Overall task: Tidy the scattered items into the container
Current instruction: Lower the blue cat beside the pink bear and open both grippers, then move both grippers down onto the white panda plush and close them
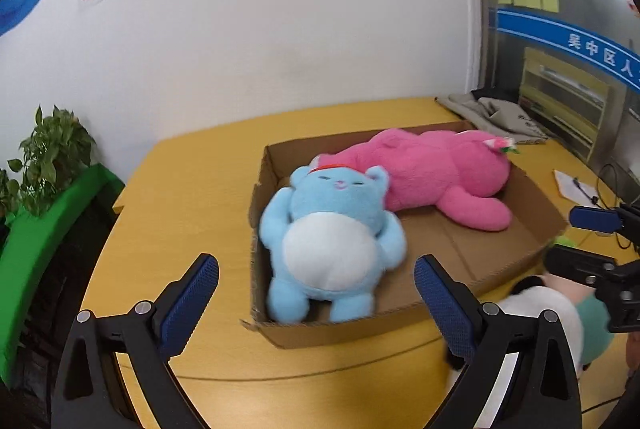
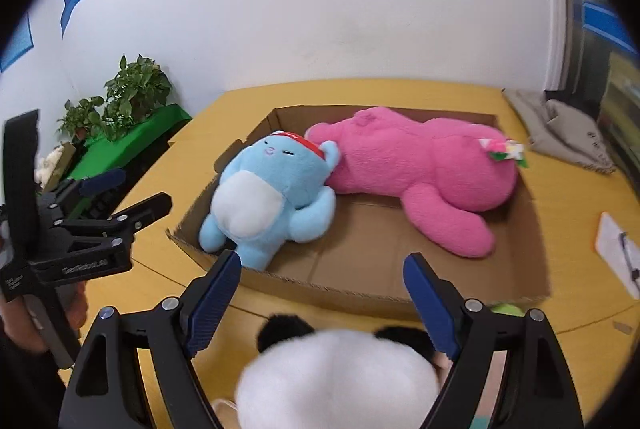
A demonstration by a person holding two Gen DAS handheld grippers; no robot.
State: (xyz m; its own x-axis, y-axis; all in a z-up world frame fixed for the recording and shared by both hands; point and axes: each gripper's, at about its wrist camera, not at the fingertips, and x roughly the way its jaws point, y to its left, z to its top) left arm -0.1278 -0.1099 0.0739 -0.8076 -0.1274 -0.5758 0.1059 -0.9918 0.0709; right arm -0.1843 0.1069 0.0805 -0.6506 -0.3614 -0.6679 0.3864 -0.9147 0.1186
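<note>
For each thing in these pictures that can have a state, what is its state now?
cardboard box: open on top, holds two toys
blue plush: lying in box, belly up
pink plush: lying in box
panda plush: outside box, between right gripper's fingers
left gripper: open, empty
right gripper: open

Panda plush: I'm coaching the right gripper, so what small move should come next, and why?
Probably close the right gripper on the panda plush: its fingers stand open on either side of the head, and the cardboard box already holds the other two toys.
</note>
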